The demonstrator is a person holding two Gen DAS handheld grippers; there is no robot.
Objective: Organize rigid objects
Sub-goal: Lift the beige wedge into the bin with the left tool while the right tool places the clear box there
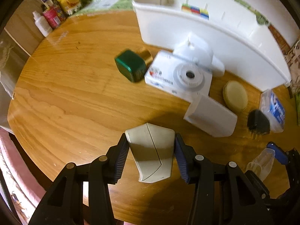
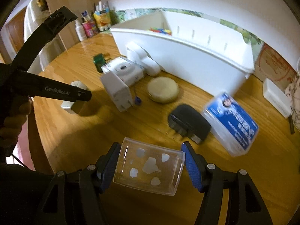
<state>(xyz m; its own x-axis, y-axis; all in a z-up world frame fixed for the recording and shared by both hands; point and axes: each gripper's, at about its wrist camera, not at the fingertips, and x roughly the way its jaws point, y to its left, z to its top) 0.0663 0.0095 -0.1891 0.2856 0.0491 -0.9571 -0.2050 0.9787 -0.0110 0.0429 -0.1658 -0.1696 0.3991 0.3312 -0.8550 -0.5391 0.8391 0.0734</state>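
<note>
Two grippers work above a round wooden table (image 1: 65, 97); the left gripper (image 1: 151, 155) is clamped on a cream wedge-shaped block (image 1: 152, 150), its ribbed blue pads pressing the block's two sides, with the block held clear of the tabletop near the table's front edge; the right gripper (image 2: 150, 166) holds a clear plastic cup (image 2: 149, 166) lying sideways between its jaws, white heart shapes printed on the cup's wall, both pads against its ends; behind them, a long white bin (image 1: 206, 43) stands at the far side of the table with coloured blocks (image 1: 195, 10) inside it; in front of the bin lie a white instant camera (image 1: 180, 75), a green bottle with a gold cap (image 1: 131, 65) just beside it on the left, a white plug adapter (image 1: 211, 116) touching the camera's near corner, a pale round tin (image 1: 235, 95) near the adapter, a black charger (image 2: 189, 122) with its prongs toward the viewer, and a blue-labelled clear box (image 2: 232, 123) touching the charger's right side; bottles and packets (image 1: 56, 9) crowd the far left rim of the table.
</note>
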